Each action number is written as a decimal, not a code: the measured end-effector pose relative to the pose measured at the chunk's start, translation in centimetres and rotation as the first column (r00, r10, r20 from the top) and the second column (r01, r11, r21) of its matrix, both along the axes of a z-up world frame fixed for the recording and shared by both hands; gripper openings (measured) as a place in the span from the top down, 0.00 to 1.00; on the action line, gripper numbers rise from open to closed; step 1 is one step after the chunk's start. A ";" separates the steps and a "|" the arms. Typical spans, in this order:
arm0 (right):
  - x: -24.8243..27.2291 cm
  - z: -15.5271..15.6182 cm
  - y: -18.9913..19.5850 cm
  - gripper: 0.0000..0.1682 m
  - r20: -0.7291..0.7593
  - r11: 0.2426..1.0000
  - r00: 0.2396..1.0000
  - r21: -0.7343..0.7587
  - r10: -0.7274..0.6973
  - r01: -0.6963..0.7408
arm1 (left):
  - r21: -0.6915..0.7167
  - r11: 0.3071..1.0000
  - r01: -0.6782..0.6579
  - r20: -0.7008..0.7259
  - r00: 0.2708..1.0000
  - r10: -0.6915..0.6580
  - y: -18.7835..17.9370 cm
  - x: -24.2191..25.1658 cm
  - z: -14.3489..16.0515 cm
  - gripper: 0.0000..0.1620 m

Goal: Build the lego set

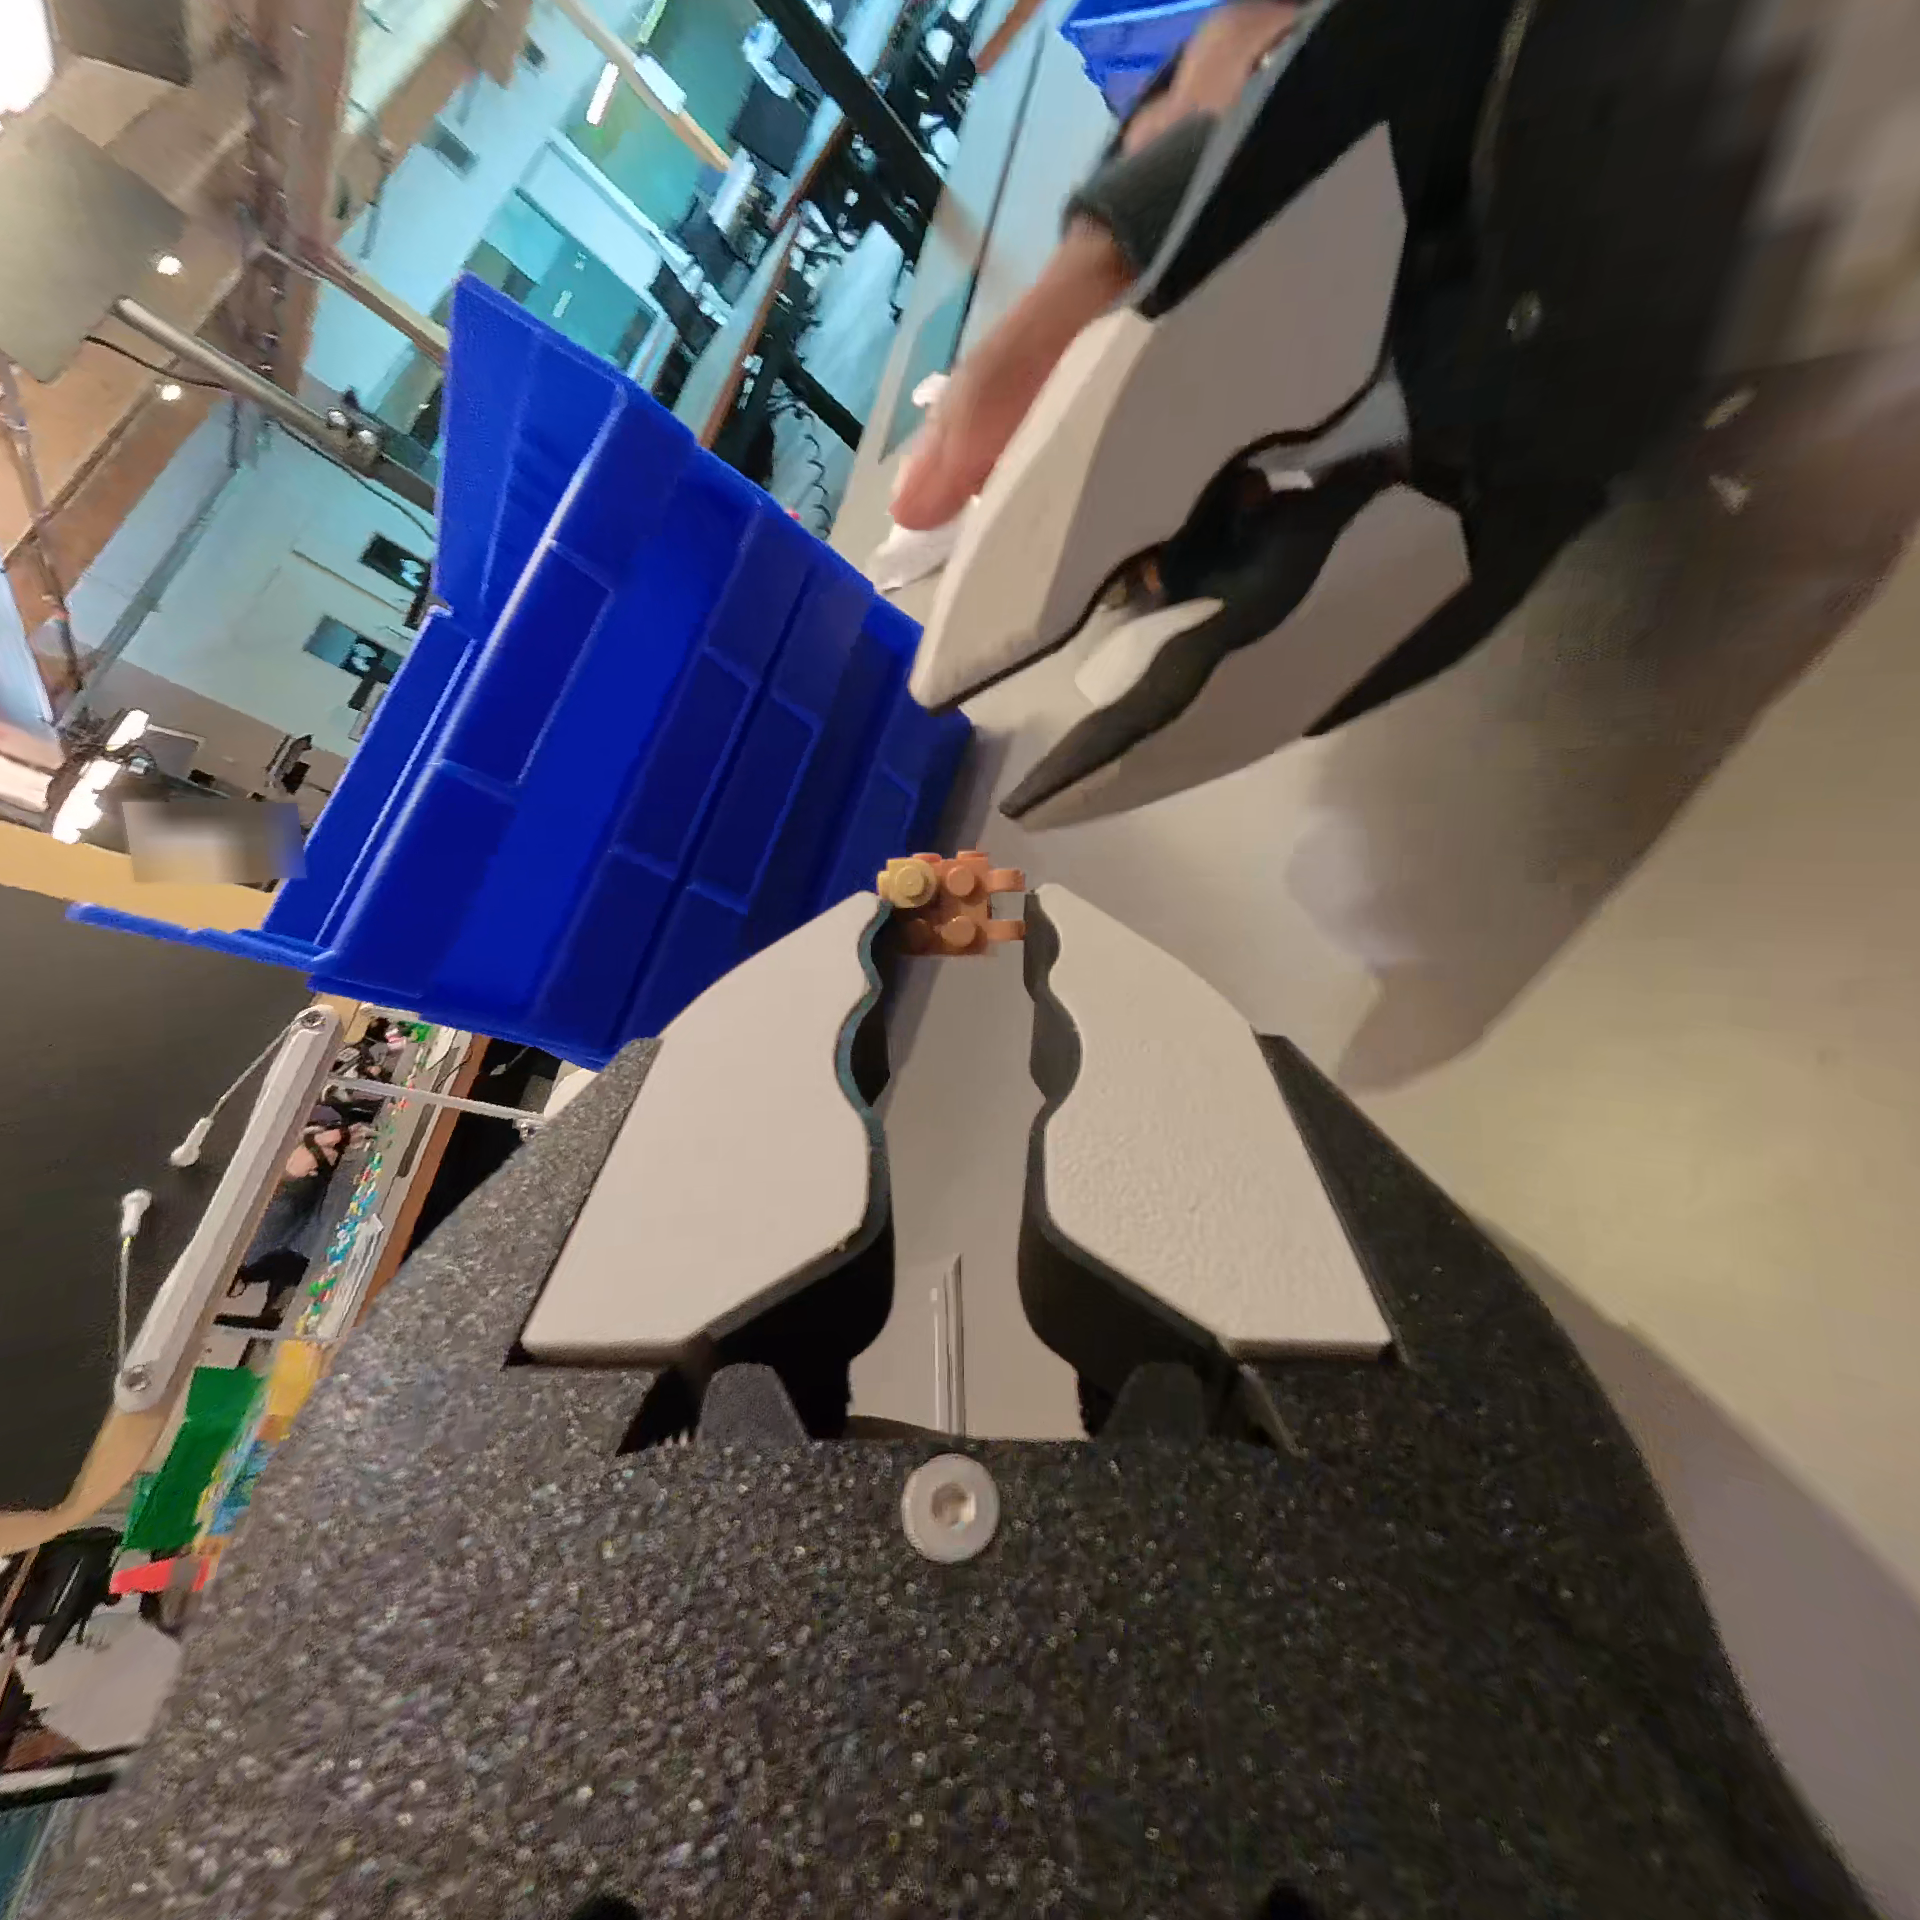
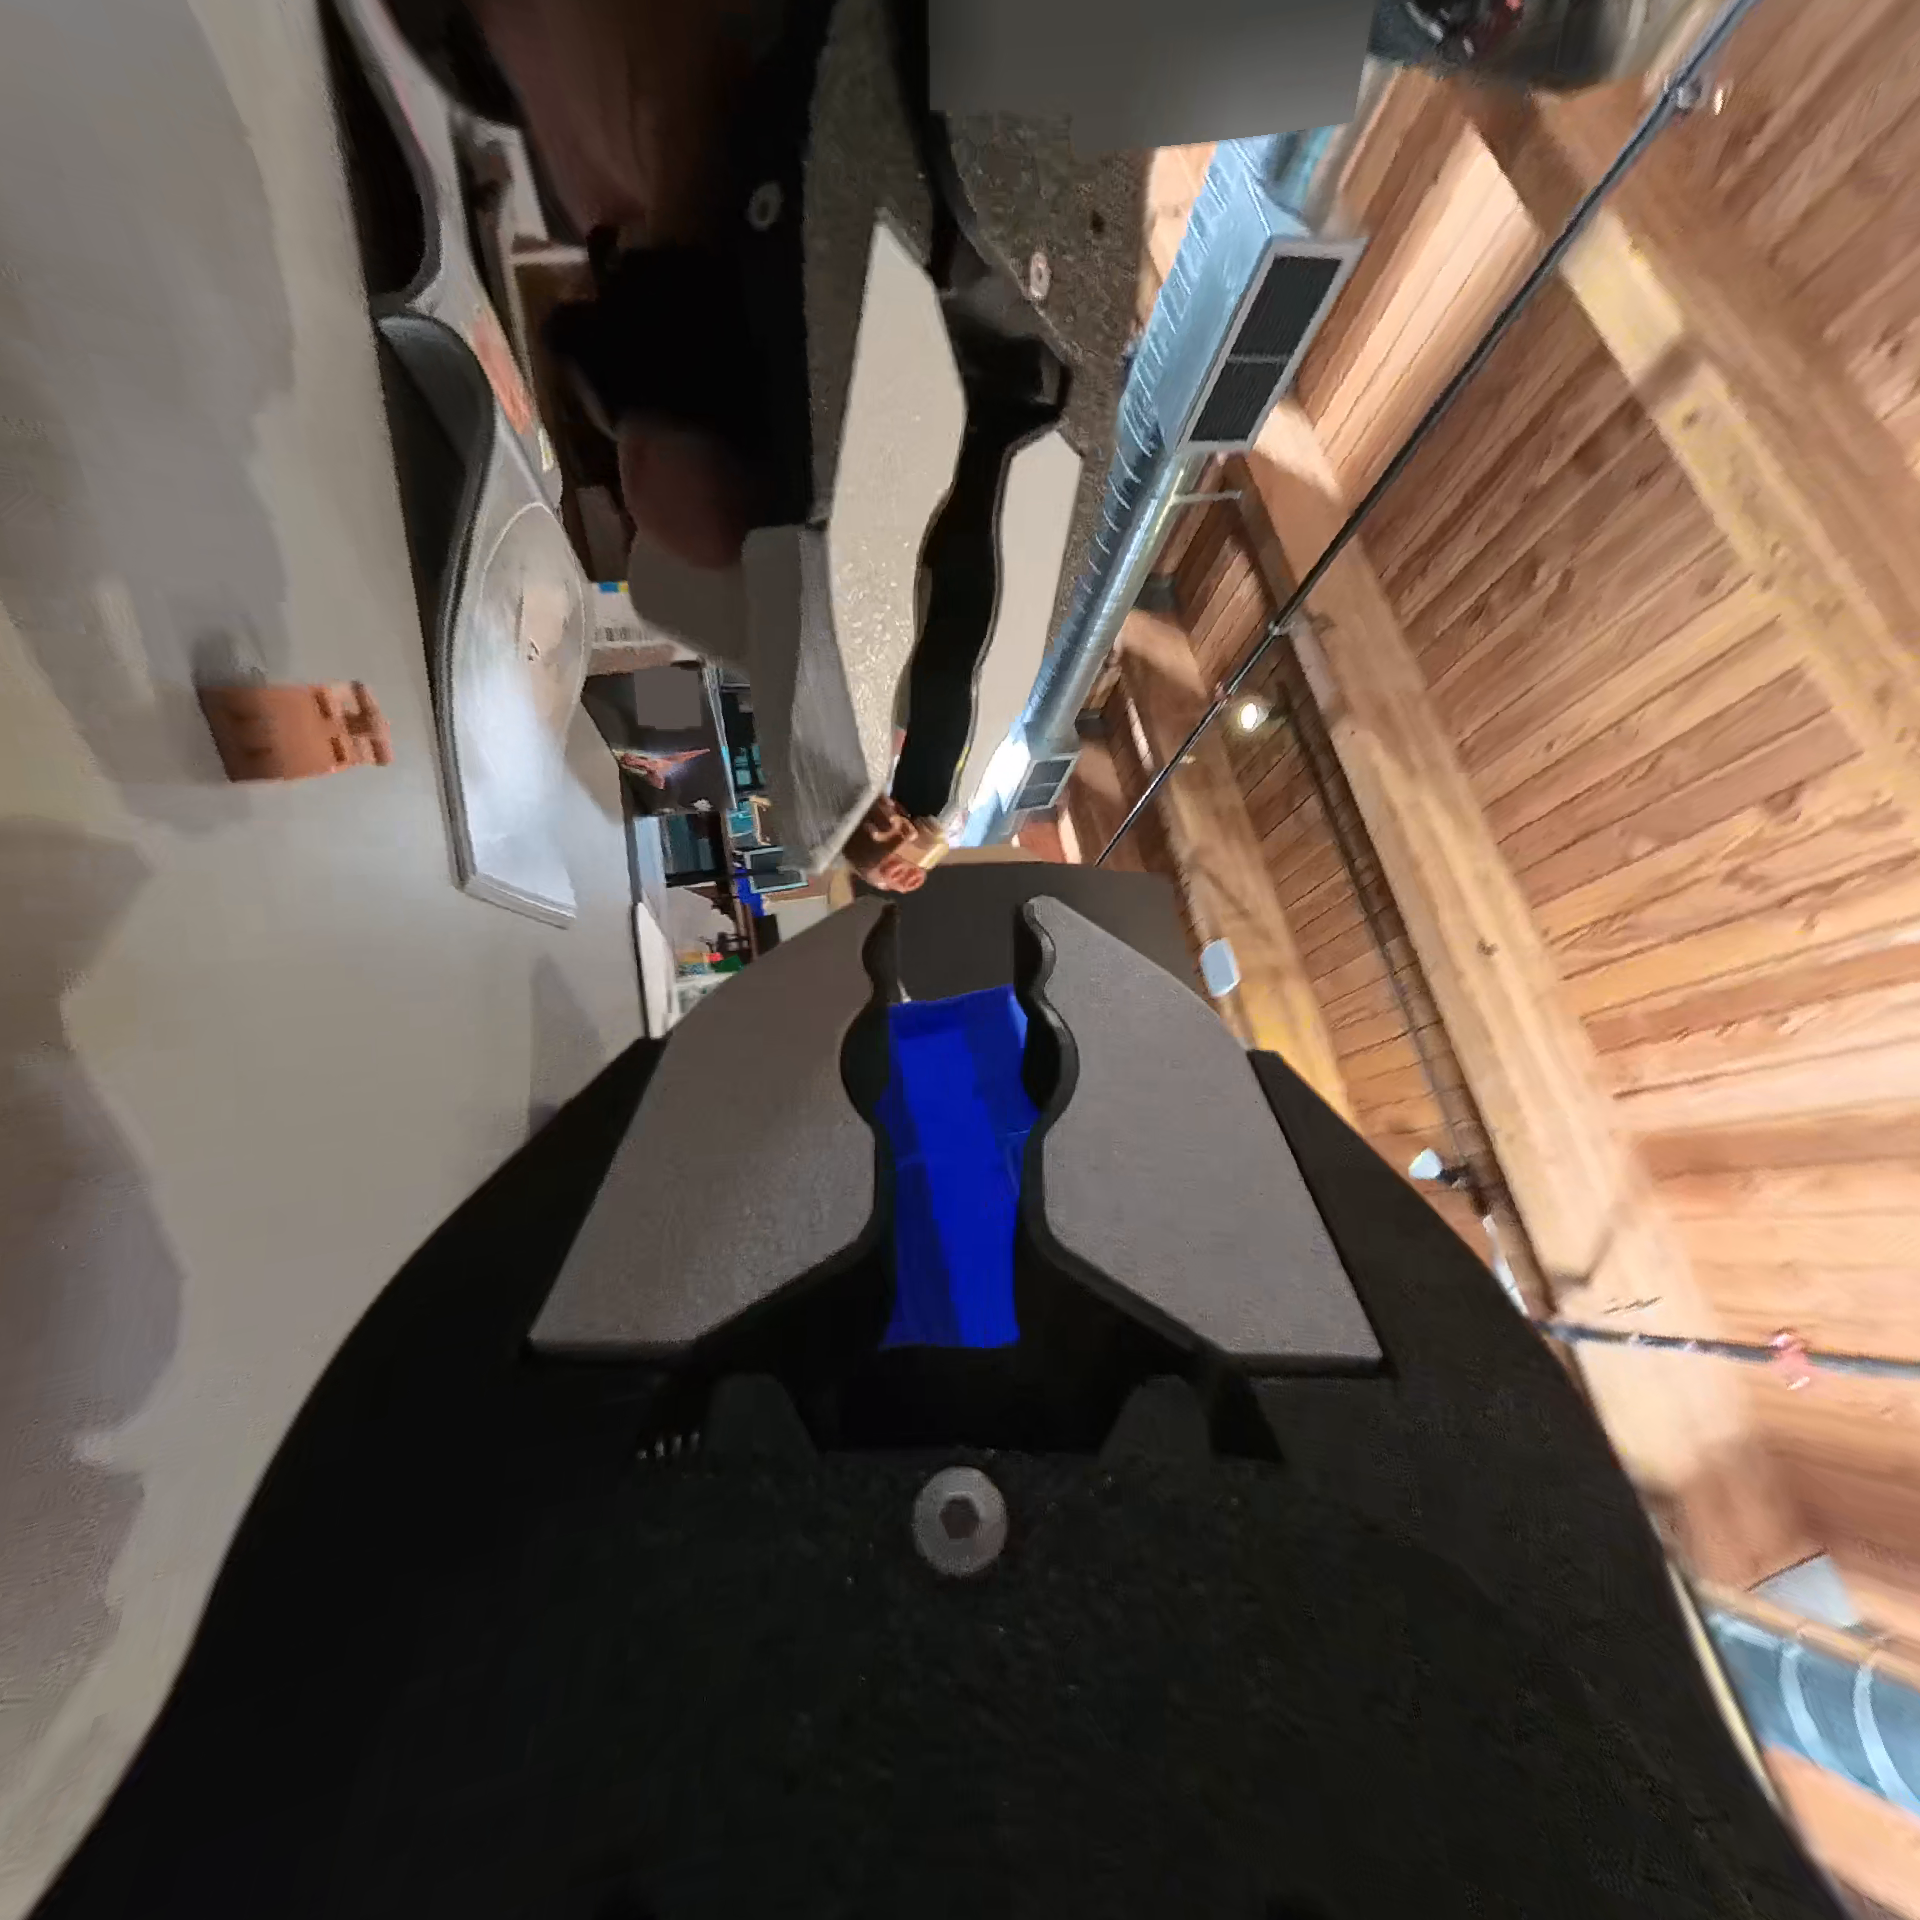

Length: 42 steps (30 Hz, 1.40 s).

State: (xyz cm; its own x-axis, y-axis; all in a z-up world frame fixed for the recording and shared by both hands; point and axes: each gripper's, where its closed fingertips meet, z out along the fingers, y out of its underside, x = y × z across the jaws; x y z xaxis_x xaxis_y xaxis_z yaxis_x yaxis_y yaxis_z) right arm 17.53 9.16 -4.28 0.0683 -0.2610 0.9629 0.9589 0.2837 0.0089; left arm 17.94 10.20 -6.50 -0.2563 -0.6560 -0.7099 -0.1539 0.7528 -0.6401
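Observation:
My left gripper (image 1: 956, 902) is shut on a small brown lego assembly (image 1: 961, 909) with a tan stud piece on its left end, held at the fingertips above the grey table (image 1: 1621, 1039). My right gripper (image 1: 971, 743) hangs just above and to the right of it, jaws apart, nothing between them. In the right wrist view my right gripper (image 2: 956, 914) is open and empty. Just beyond its tips the left gripper (image 2: 883, 847) holds the brown assembly (image 2: 894, 836). A second brown lego piece (image 2: 296, 727) lies on the table at the left.
A large blue bin (image 1: 623, 727) stands on the table right behind the held assembly; it also shows between the right gripper's fingers (image 2: 956, 1174). A booklet with a clear bag (image 2: 509, 644) lies beside the loose brown piece. A person's hand (image 1: 997, 384) is behind the right gripper.

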 end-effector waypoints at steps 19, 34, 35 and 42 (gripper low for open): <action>-1.5 -2.6 0.5 0.88 0.265 0.999 0.964 -0.038 0.014 -0.004 | -0.098 0.991 0.096 -0.223 0.968 -0.116 -2.0 -0.7 -2.3 0.85; -0.9 1.2 -0.7 0.88 -0.237 0.988 0.962 -0.043 0.135 -0.149 | -0.608 0.745 0.274 0.032 0.946 -0.321 -3.8 -0.7 1.8 0.80; -0.9 1.3 -0.7 0.88 -0.253 0.987 0.957 -0.042 0.140 -0.156 | -0.626 0.727 0.281 0.044 0.944 -0.327 -3.9 -0.6 1.9 0.81; -1.0 1.6 -0.8 0.88 -0.327 0.982 0.931 -0.042 0.160 -0.184 | -0.713 0.628 0.312 0.102 0.932 -0.348 -3.9 -0.6 2.5 0.89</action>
